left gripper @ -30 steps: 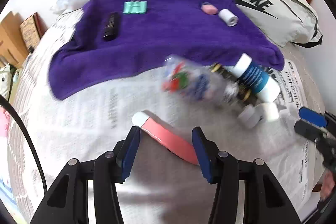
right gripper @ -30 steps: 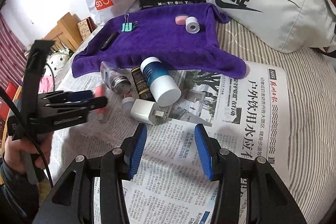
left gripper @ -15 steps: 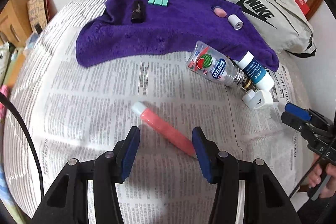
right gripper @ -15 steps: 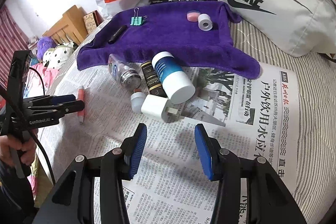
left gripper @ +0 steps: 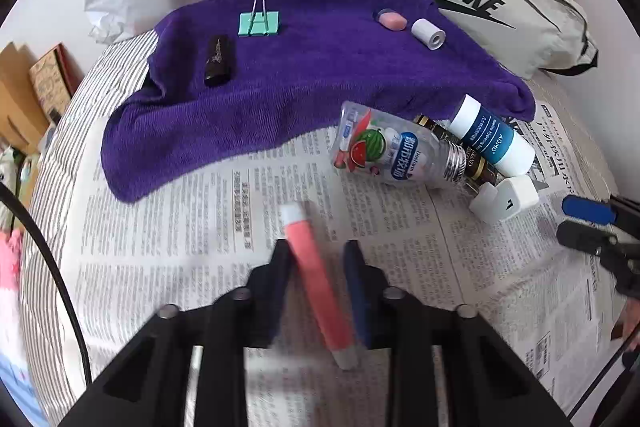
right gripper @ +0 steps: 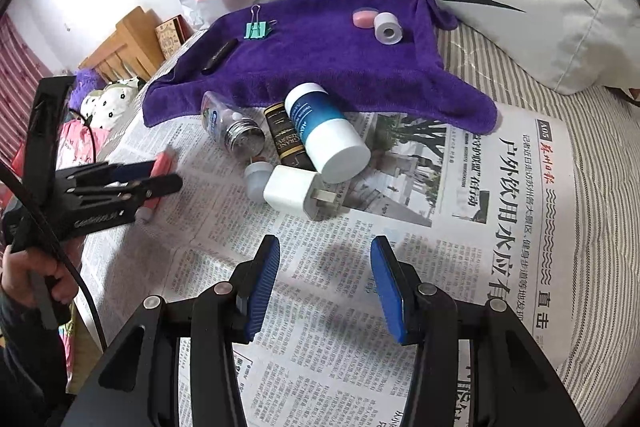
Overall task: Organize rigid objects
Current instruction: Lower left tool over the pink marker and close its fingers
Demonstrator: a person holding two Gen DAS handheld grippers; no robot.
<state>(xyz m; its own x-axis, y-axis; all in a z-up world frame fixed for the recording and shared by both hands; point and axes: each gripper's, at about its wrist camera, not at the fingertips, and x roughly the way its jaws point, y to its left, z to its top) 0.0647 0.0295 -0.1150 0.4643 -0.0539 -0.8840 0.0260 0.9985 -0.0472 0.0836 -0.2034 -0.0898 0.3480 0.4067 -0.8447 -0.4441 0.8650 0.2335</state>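
Fuzzy purple cloth towel (left gripper: 312, 67), matt newspaper (right gripper: 400, 267)

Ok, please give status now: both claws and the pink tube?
Left claw astride pink tube, grip unconfirmed. Right claw open, empty, above newspaper. Nothing blocking.

**Two low wrist views, crossing over one cluster**

We look from each wrist forward along its own fingers, low and near over the newspaper (left gripper: 168, 267). Ahead of both lies the purple towel (left gripper: 320, 67). Both views share the white charger (right gripper: 294, 191) and each other: the left gripper (right gripper: 160, 175) appears left of ours, the right gripper (left gripper: 580, 223) at the right edge.
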